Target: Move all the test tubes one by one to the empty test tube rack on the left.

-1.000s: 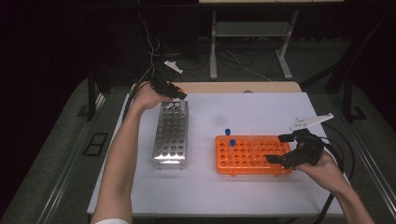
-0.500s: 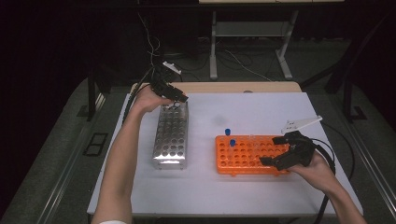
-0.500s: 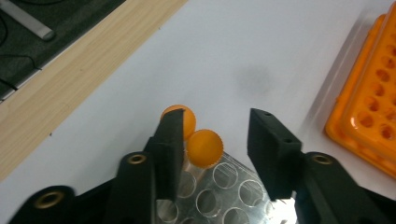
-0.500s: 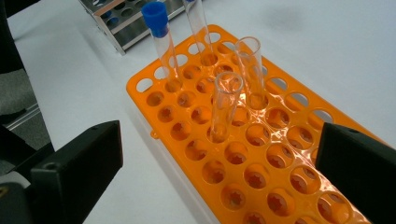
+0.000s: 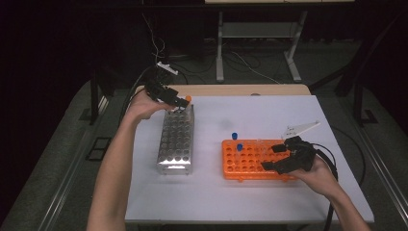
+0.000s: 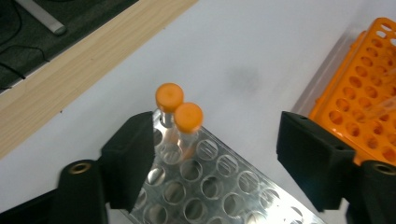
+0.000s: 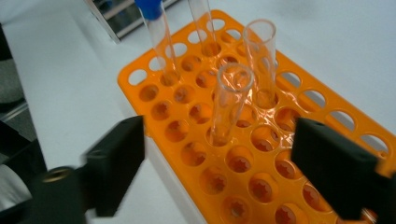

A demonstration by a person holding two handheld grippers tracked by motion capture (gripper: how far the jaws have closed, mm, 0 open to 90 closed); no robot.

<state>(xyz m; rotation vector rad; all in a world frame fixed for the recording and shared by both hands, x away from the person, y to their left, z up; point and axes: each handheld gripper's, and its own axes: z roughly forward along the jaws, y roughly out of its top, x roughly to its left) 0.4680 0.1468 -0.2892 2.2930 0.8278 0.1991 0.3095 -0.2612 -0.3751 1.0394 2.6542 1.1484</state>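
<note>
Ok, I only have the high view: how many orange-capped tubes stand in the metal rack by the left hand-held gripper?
Observer: Two orange-capped tubes, side by side at a corner of the metal rack.
Operator: Is the left hand-held gripper gripping one?
Observer: No. Its jaws have just been opening, and the pads are clear of both tubes.
Operator: And the right one?
Observer: The right hand-held gripper has just been closing its jaws around an uncapped tube in the orange rack. The pads are not touching it.

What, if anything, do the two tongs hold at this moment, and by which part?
Nothing. The left tongs stand open around two orange-capped tubes; the right tongs are open before an uncapped tube.
</note>
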